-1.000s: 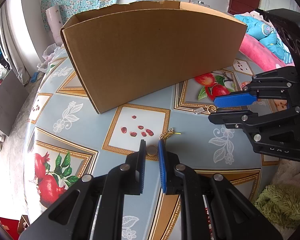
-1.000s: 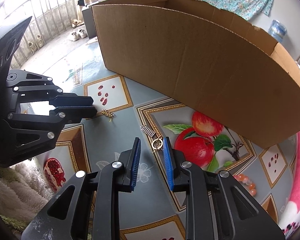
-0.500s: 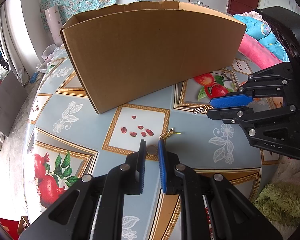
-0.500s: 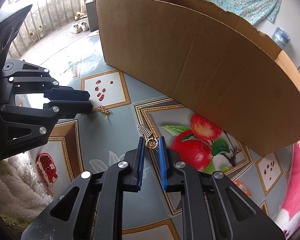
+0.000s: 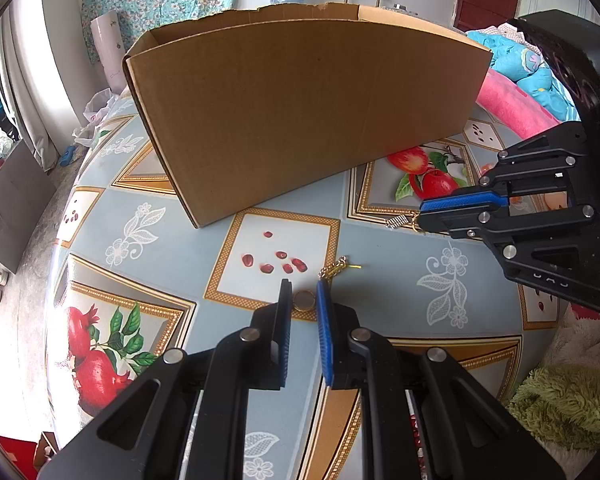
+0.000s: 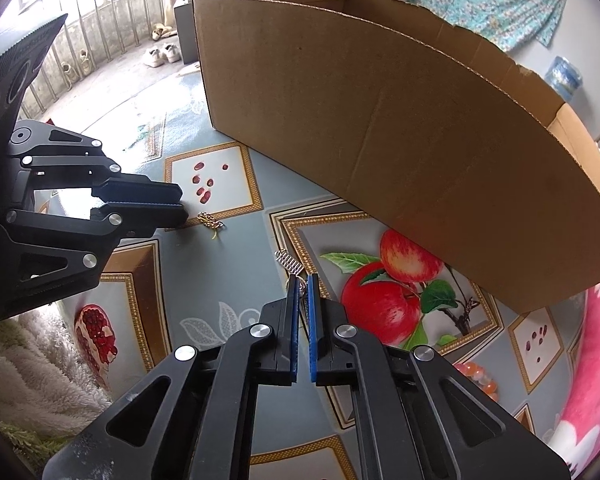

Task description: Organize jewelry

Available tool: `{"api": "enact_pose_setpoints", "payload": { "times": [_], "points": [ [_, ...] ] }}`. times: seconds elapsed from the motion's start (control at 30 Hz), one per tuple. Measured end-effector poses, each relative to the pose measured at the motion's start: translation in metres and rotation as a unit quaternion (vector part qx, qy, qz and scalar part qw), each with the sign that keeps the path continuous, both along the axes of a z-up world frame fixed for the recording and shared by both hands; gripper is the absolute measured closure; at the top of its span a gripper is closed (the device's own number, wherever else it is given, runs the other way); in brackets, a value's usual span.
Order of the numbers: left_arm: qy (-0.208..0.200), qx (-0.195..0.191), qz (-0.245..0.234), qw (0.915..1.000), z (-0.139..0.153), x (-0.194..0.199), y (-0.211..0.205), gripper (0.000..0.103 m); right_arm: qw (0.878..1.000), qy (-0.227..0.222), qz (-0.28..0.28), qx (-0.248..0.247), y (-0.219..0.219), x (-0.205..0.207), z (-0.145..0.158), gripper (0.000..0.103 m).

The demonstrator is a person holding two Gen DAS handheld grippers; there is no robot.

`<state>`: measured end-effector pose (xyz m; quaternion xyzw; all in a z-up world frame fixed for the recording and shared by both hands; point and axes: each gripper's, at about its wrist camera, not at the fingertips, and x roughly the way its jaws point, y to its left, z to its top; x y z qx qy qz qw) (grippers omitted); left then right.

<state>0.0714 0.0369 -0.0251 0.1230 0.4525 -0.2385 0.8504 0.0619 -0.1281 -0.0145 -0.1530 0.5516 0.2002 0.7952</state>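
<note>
Right wrist view: the right gripper (image 6: 303,286) has its jaws pinching the gold ring end of a silver spring earring (image 6: 289,261), whose long axis runs straight ahead toward the cardboard box (image 6: 400,128). Left wrist view alone shows the left gripper (image 5: 303,294) nipping a gold ring (image 5: 303,301) on the surface, near the gold chain (image 5: 334,267)

Two grippers: the left gripper (image 5: 303,298) at the lower middle of the left wrist view, the right gripper (image 6: 302,285) at the lower middle of the right wrist view. One cardboard box (image 5: 300,120) fills the upper middle. Four pieces of jewelry show: one ring (image 5: 303,300), one gold chain piece (image 5: 334,269) just above it, one silver spring-like piece (image 6: 289,259), and one orange bead bracelet (image 6: 478,376) at the lower right. One patterned table (image 5: 380,288) carries them all.
</note>
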Motion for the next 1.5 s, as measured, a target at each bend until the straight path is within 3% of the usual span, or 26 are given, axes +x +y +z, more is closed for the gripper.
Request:
{"api": "enact_pose_setpoints", "payload": {
  "times": [0.3,0.47,0.67,1.0,1.33,1.5],
  "points": [
    [0.000,-0.001,0.000,1.0000,0.000,0.000,-0.001,0.091,1.000,0.000,0.008,0.022,0.001,-0.002,0.007,0.101],
    [-0.001,-0.001,0.000,1.0000,0.001,0.000,-0.001,0.091,0.998,0.018,0.006,0.064,-0.002,-0.001,0.010,0.101],
    [0.000,-0.001,0.000,1.0000,0.000,0.000,0.000,0.091,0.999,0.010,-0.010,0.043,-0.006,0.001,0.008,0.084],
    [-0.001,-0.003,0.001,1.0000,0.001,0.000,-0.002,0.091,1.000,0.013,0.003,0.025,-0.004,0.007,-0.006,0.084],
    [-0.001,-0.004,0.001,1.0000,0.000,-0.001,-0.002,0.091,0.999,0.010,0.030,0.004,0.003,0.004,-0.006,0.098],
    [-0.001,-0.004,0.002,1.0000,0.000,-0.001,-0.002,0.091,0.999,0.007,0.046,-0.003,0.009,0.002,-0.006,0.100]
  ]
}}
